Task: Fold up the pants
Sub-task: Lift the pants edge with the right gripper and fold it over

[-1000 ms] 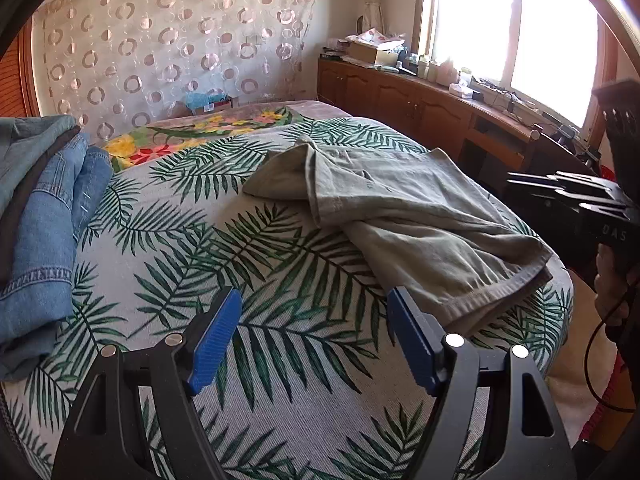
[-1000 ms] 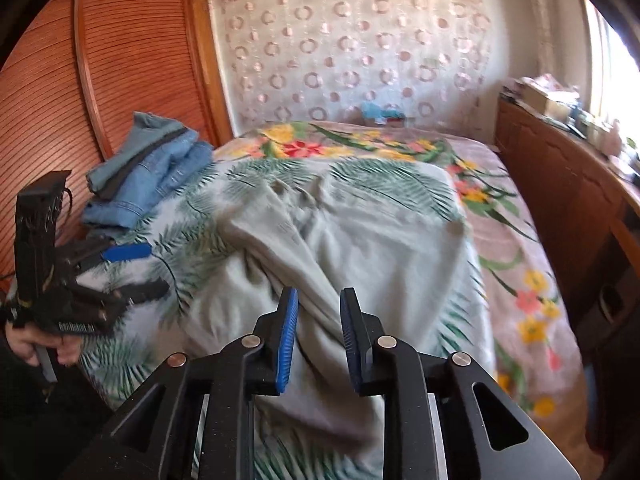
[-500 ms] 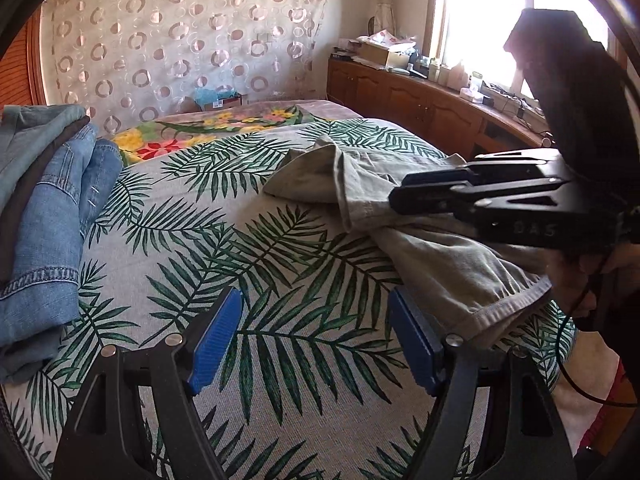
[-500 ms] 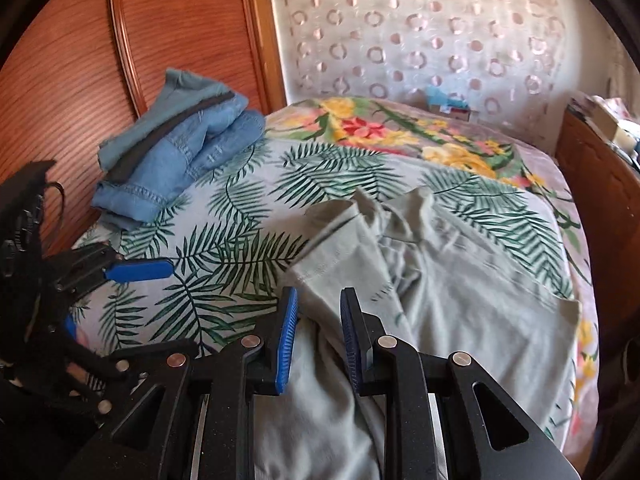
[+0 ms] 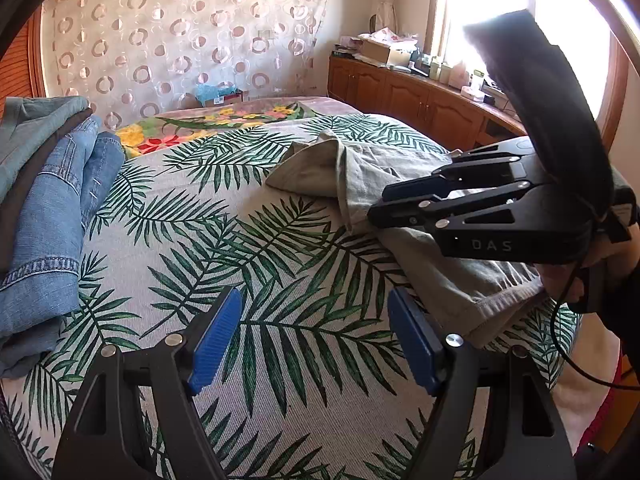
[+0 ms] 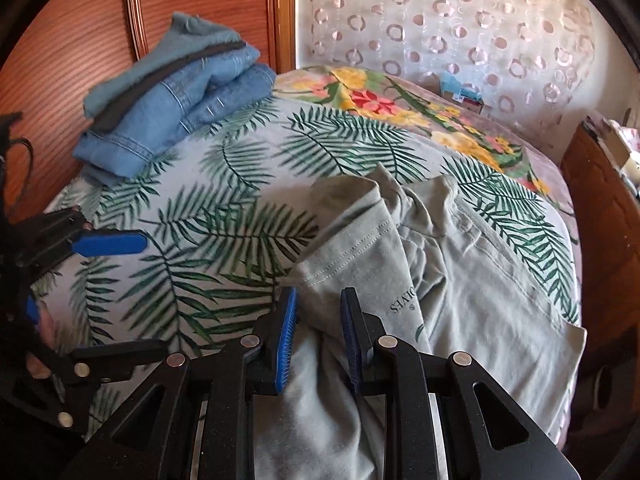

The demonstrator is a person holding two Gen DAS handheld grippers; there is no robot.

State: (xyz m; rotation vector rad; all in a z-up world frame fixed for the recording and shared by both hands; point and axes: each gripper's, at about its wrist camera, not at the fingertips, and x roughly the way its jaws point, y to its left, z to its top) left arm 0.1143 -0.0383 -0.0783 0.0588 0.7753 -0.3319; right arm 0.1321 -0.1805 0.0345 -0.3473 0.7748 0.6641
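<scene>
Crumpled grey-green pants lie on the right half of a bed with a palm-leaf sheet. My left gripper hovers open above bare sheet to the left of the pants, with nothing between its blue pads; it also shows at the left edge of the right wrist view. My right gripper hangs just over the near left edge of the pants, its pads a narrow gap apart and no fabric pinched. From the left wrist view, the right gripper points left across the pants.
A stack of folded jeans rests at the bed's far left, against a wooden wardrobe. A wooden cabinet runs under the window to the right. A hand holds the right gripper's handle.
My right gripper has swung left over the pants and rolled, coming well into the left wrist view. The left gripper has stayed where it was, and the pants have not moved.
</scene>
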